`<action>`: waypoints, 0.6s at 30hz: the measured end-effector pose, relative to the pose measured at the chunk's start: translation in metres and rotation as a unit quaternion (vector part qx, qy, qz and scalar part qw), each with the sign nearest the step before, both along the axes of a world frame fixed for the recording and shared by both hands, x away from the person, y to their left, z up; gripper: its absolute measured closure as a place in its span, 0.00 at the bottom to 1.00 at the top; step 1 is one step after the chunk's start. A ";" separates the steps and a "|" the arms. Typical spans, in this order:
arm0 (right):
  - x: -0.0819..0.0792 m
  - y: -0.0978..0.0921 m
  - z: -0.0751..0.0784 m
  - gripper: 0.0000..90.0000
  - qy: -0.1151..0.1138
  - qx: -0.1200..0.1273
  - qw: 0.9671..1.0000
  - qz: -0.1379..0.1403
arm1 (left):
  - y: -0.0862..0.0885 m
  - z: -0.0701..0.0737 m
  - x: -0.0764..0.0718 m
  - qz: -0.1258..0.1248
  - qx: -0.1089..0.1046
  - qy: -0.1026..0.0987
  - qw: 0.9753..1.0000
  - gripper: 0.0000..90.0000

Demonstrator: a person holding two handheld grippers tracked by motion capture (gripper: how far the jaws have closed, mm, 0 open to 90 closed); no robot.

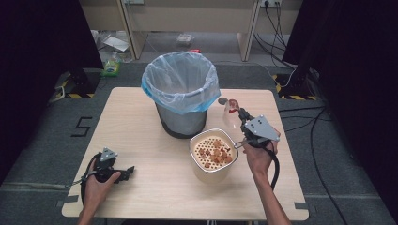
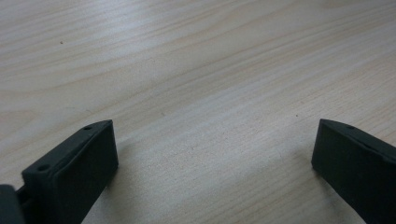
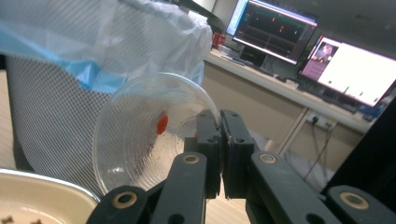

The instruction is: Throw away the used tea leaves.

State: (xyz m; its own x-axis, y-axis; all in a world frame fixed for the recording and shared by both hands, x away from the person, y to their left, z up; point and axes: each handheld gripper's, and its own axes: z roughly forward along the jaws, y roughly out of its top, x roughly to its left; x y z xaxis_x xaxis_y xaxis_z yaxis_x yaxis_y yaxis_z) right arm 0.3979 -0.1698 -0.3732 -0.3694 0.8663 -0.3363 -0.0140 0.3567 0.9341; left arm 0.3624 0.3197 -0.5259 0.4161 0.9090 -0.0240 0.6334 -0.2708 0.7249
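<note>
My right gripper (image 1: 241, 114) is shut on the rim of a clear plastic bowl (image 1: 231, 112), held tilted in the air to the right of the lined bin (image 1: 181, 93). In the right gripper view the clear bowl (image 3: 149, 135) faces the camera with a small red bit (image 3: 162, 124) stuck inside, and the right gripper (image 3: 220, 123) pinches its edge. A cream strainer pot (image 1: 213, 154) with brown food pieces sits below, in front of the bin. My left gripper (image 1: 129, 171) rests open on the table at the front left; the left gripper (image 2: 212, 149) has only bare wood between its jaws.
The wooden table (image 1: 141, 140) has free room left of the pot. The grey mesh bin (image 3: 46, 121) with a blue-edged liner stands close beside the bowl. Monitors (image 3: 345, 70) and a desk lie beyond. Cables and a tripod base (image 1: 295, 86) are on the floor.
</note>
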 end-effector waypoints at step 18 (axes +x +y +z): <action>0.030 -0.021 0.043 0.97 0.040 0.043 0.998 0.002 | 0.000 0.000 0.000 0.000 0.000 0.000 1.000 0.00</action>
State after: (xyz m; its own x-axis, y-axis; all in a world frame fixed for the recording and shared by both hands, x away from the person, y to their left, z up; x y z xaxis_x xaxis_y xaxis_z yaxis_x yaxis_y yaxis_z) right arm 0.4276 -0.1907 -0.3302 -0.3957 0.8891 -0.2302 0.0610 0.2755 0.9594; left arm 0.3625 0.3197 -0.5259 0.4163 0.9089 -0.0241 0.6336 -0.2710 0.7247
